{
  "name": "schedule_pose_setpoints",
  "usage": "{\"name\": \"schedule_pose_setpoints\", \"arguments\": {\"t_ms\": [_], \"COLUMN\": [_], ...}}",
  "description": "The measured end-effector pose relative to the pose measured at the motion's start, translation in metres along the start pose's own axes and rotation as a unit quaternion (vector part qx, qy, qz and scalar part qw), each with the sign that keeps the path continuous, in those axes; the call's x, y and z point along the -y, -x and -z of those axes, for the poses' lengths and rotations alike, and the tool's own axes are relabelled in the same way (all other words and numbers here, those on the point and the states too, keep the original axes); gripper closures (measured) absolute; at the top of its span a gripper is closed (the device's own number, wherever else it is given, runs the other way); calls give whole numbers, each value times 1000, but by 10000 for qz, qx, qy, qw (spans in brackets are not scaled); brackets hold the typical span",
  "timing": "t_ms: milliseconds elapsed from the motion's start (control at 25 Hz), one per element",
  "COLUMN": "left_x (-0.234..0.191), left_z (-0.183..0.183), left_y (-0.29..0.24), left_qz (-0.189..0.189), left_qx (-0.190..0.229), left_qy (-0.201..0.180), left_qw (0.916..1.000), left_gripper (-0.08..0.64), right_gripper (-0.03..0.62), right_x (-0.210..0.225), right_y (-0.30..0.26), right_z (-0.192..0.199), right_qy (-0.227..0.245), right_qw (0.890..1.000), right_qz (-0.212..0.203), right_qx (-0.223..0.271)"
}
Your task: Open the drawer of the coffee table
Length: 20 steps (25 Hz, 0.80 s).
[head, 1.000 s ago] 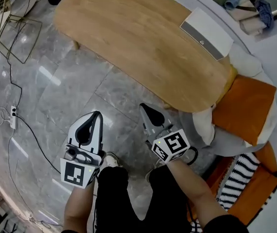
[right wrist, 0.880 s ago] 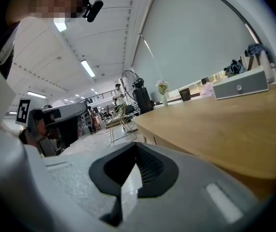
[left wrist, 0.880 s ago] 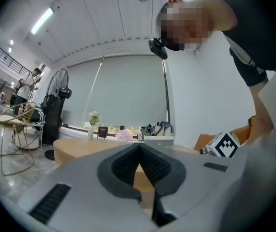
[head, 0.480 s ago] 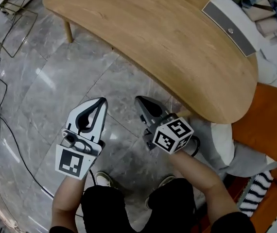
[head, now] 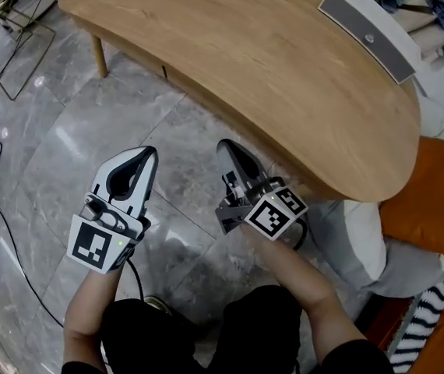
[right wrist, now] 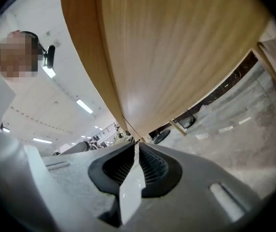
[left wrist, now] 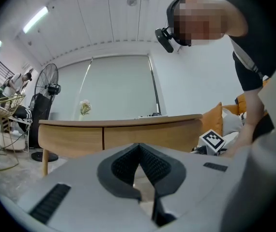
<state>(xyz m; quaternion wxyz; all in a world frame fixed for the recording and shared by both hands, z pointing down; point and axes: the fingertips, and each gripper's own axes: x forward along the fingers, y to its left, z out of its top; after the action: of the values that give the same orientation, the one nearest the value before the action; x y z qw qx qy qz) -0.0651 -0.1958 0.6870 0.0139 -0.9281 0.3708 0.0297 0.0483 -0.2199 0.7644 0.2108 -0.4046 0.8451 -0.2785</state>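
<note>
Left gripper (head: 149,154) at 7 o'clock in head view, jaws pressed together, nothing between. Right gripper (head: 223,146) at 3 o'clock of it, jaws together too, empty, tip near front edge of table (head: 269,61). Drawer (left wrist: 150,135) closed, flush with front, at 12 o'clock of left gripper.

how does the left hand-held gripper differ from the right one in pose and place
The left hand-held gripper hangs over grey stone floor, apart from the curved light wooden coffee table; the right hand-held gripper has its tip close to the table's front edge. The left one is held level; the right one is rolled sideways, so its view shows the table tilted. Both are shut and empty.
</note>
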Motion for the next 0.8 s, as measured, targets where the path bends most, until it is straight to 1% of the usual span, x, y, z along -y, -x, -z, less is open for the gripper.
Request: {"name": "schedule_pose_setpoints", "arguments": {"t_ms": [40, 120, 200, 320, 400, 520, 680, 800], "left_x": [-1, -2, -4, -6, -7, -4, 0, 0], "left_z": [-1, -2, 0, 2, 2, -5, -10, -10], "left_y": [1, 4, 7, 11, 13, 15, 20, 24], "left_qz": [20, 39, 45, 43, 0, -46, -22, -32], "left_qx": [-42, -108, -153, -171, -135, -47, -3, -11], "left_qy": [-38, -102, -157, -220, -172, -98, -167, -175], "left_qw": [10000, 9999, 9998, 9996, 9998, 9999, 9999, 9998], "left_gripper": [554, 554, 554, 554, 554, 554, 554, 554], "right_gripper": [578, 566, 512, 426, 394, 388, 388, 388], "right_x": [0, 1, 5, 12, 17, 21, 21, 24], "right_y": [2, 4, 6, 5, 2, 0, -5, -11], "right_z": [-2, -8, -13, -18, -22, -32, -43, -42], "right_qy": [6, 88, 137, 63, 33, -12, -83, -35], "right_qw": [9999, 9991, 9978, 9954, 9944, 9931, 9919, 9910], "right_qz": [-86, -191, -214, -205, -163, -80, -143, -113], "right_qx": [129, 358, 607, 928, 1041, 1174, 1261, 1332]}}
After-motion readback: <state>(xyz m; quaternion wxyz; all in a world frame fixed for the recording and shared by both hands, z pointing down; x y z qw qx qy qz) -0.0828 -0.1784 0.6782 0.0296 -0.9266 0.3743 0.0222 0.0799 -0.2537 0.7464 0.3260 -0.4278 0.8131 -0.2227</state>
